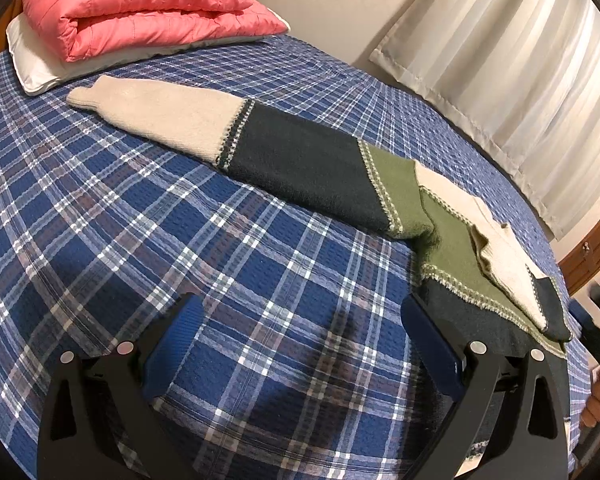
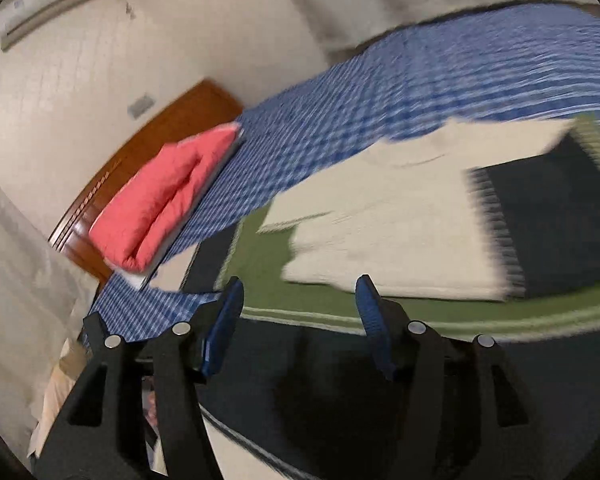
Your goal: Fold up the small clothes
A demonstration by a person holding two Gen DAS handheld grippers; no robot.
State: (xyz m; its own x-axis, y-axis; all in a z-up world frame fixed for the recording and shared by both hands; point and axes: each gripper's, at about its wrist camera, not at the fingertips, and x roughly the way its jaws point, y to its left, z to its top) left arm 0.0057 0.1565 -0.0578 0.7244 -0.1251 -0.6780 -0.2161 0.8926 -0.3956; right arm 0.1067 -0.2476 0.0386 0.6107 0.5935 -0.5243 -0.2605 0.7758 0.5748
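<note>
Fingers of the left gripper are spreading wide, released, hovering over the bare plaid bedspread just beside the sweater's dark hem. Fingers of the right gripper are also standing apart, grasping nothing, hanging over the sweater's green band — this view is smearing with blur. The sweater is lying flat on the bed, one sleeve stretching toward the pillow, the other folded across the body. A pink quilt is sitting on the pillow by the wooden headboard. Curtains are hanging along the far edge; open bedspread is spreading to the left of the sweater.
</note>
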